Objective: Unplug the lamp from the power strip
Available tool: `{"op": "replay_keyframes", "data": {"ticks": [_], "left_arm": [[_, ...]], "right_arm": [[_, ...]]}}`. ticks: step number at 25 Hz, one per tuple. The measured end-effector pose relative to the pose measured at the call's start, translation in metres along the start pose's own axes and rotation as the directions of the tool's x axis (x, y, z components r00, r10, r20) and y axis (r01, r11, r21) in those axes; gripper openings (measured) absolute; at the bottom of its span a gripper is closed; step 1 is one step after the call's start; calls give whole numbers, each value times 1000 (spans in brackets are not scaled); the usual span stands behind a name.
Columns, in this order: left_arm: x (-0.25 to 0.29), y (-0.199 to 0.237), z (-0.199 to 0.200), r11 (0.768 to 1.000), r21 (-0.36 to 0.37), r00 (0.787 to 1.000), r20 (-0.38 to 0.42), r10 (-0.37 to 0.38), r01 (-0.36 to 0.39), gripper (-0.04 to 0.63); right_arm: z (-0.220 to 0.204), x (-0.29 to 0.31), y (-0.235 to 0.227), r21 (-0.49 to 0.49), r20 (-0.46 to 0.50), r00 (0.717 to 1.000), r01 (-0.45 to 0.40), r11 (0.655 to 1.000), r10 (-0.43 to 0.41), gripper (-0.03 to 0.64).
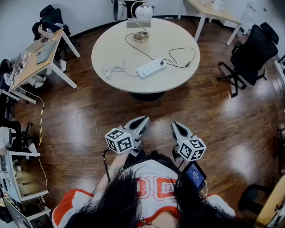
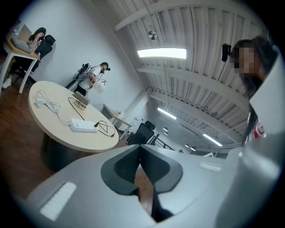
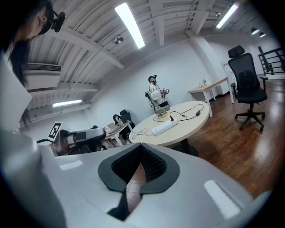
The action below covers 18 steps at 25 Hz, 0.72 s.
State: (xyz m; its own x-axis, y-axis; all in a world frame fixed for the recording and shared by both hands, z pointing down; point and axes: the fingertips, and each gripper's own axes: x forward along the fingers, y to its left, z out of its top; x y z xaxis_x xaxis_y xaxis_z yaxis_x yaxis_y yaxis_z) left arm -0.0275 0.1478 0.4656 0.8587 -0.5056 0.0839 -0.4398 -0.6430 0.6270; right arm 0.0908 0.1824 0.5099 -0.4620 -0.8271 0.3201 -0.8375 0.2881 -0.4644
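Observation:
A white power strip (image 1: pixel 151 68) lies on the round beige table (image 1: pixel 116 46), its white cord (image 1: pixel 113 69) coiled to its left. A black plug sits in its right end, and a black cable (image 1: pixel 180 57) runs from there across the table to the lamp (image 1: pixel 142 22) with a brass base and round white shade at the far edge. My left gripper (image 1: pixel 143 120) and right gripper (image 1: pixel 175 126) are held low near my body, well short of the table, both shut and empty. The strip also shows in the left gripper view (image 2: pixel 83 126) and the right gripper view (image 3: pixel 165 127).
Black office chairs stand at the right (image 1: pixel 251 53) and far left (image 1: pixel 50 18). A desk (image 1: pixel 38 55) with clutter stands at the left, another desk (image 1: pixel 209 11) at the back right. Brown wooden floor (image 1: pixel 89 120) lies between me and the table.

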Motion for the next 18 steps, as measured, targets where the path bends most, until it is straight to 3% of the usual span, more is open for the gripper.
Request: {"op": "replay_keyframes", "data": {"ticks": [9,18], "left_arm": [[20,4,9,999,21,999,13,33,-33,0],[51,27,27,999,32,1000,-24,16,-15,0]], "right_arm": [[11,9,-20,0,9,1000,-28,1000,28,2],[27,35,-36,24,17,1000,-7,1000,6,2]]}}
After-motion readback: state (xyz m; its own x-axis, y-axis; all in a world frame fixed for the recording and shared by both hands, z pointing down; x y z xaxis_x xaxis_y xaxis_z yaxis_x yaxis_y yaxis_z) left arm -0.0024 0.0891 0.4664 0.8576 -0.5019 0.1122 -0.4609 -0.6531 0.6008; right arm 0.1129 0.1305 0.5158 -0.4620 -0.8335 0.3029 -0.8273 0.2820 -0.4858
